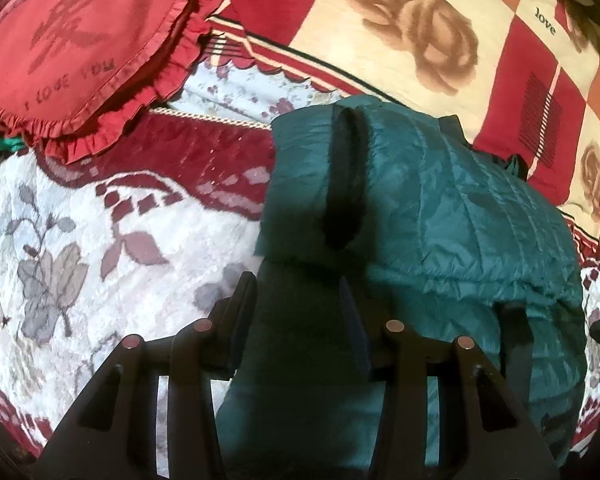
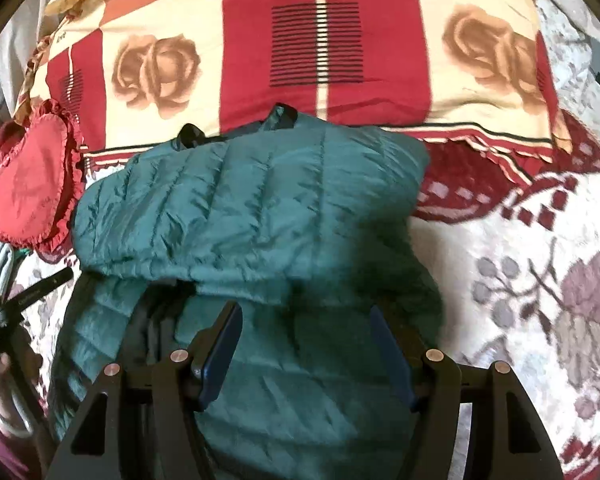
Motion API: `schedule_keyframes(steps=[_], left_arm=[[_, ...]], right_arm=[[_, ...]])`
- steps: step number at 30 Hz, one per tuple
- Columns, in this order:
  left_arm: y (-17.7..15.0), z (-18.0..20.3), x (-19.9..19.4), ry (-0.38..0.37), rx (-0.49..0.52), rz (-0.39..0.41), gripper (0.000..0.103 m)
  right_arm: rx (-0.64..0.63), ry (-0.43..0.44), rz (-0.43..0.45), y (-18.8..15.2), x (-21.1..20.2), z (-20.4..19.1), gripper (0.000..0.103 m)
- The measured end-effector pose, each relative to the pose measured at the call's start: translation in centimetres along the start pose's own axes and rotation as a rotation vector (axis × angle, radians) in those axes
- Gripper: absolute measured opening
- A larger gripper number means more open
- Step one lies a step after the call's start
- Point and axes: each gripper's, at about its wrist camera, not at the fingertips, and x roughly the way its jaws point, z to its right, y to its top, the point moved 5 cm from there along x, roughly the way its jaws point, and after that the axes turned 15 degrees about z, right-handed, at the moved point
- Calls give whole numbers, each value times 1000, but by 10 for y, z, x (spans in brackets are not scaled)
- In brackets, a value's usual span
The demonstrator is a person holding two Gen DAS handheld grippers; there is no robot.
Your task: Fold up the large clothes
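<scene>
Floral bedding spreads under everything: a white and maroon bedspread (image 1: 100, 216) with grey leaf motifs, and at its far side a checked quilt (image 2: 320, 40) of red, cream and orange squares printed with tan roses and the word "love"; a red heart-shaped cushion (image 1: 80, 52) with a ruffled edge lies on the bedspread to the left, near the far-left corner of the jacket but apart from it in the left wrist view, and the right wrist view shows it just beside the jacket's left edge; the green quilted jacket (image 2: 252, 208) lies in the middle of the bedspread, folded over on itself so that an upper layer overlaps a lower one, its far edge reaching the quilt's striped border; a dark strap or loop (image 1: 346, 176) runs over the upper fold in the left wrist view, and dark trim shows at the far edge in the right wrist view; at the left rim of the right wrist view a hand and dark handle parts show, blurred; the left gripper (image 1: 300, 300) hovers low over the near-left part of the jacket, fingers spread apart with green fabric between them, and I cannot tell whether the pads touch it; the right gripper (image 2: 306, 336) is likewise wide apart over the jacket's near portion, clamping nothing.
</scene>
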Motion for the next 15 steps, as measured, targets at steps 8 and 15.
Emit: schedule_keyframes(steps=[8,15], left_arm=[[-24,-13,-30,-10,41,-6,43],[-46,-19,-59,-4,104,-10,43]], right_arm=[[-4,-2,11,-22,-40,18,68],[-26,26,40,-43,-72,9,70]])
